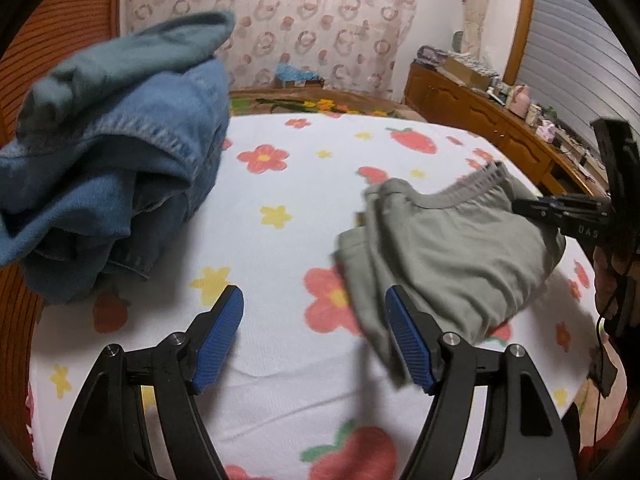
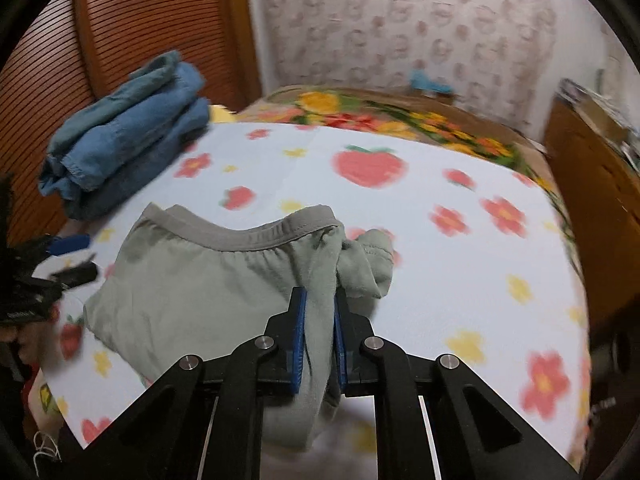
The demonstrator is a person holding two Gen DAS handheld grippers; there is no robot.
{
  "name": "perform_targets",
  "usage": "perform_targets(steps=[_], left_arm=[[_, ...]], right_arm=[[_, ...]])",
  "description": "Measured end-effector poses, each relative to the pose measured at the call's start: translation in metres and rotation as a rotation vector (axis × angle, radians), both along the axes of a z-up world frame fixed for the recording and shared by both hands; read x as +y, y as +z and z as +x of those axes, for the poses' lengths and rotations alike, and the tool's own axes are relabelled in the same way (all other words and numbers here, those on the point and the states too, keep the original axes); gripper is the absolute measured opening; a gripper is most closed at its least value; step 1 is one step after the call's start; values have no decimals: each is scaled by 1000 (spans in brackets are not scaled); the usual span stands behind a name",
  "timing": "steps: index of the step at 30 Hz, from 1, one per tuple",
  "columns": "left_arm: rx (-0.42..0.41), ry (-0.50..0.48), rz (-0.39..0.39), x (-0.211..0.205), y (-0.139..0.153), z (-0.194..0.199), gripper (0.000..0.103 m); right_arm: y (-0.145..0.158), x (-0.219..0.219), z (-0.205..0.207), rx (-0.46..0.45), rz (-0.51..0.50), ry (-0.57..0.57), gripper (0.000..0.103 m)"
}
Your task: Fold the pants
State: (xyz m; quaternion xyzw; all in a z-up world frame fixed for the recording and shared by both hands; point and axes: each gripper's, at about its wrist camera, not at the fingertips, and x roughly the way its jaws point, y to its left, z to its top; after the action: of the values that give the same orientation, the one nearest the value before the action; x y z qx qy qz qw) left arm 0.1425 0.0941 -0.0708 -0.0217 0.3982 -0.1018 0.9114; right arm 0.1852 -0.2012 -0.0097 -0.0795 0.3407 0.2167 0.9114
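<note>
Grey-green pants with a ribbed waistband lie bunched on the flowered bed sheet. My left gripper is open and empty, its right finger just beside the pants' near edge. My right gripper is shut on a fold of the pants and lifts that side off the sheet. In the left wrist view the right gripper shows at the far right, at the pants' edge. In the right wrist view the left gripper shows at the far left, beside the pants.
A stack of folded blue jeans sits at the bed's left side, also in the right wrist view. A wooden dresser with clutter runs along the right. A ribbed wooden panel stands behind the jeans.
</note>
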Motion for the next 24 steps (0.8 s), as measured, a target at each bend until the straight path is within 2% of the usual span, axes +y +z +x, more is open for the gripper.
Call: perform_targets(steps=[5, 9, 11, 12, 16, 24], left_arm=[[-31, -78, -1, -25, 12, -14, 74], [-39, -159, 1, -51, 13, -23, 74], [-33, -209, 4, -65, 10, -27, 69], [-28, -221, 6, -68, 8, -28, 62], [1, -268, 29, -85, -1, -31, 50], [28, -286, 74, -95, -13, -24, 38]], right_arm=[[-8, -42, -22, 32, 8, -81, 12], [-13, -56, -31, 51, 24, -103, 16], [-11, -60, -38, 37, 38, -107, 21], [-10, -62, -42, 29, 43, -108, 25], [-8, -64, -68, 10, 67, -82, 28], [-26, -81, -110, 25, 93, 8, 35]])
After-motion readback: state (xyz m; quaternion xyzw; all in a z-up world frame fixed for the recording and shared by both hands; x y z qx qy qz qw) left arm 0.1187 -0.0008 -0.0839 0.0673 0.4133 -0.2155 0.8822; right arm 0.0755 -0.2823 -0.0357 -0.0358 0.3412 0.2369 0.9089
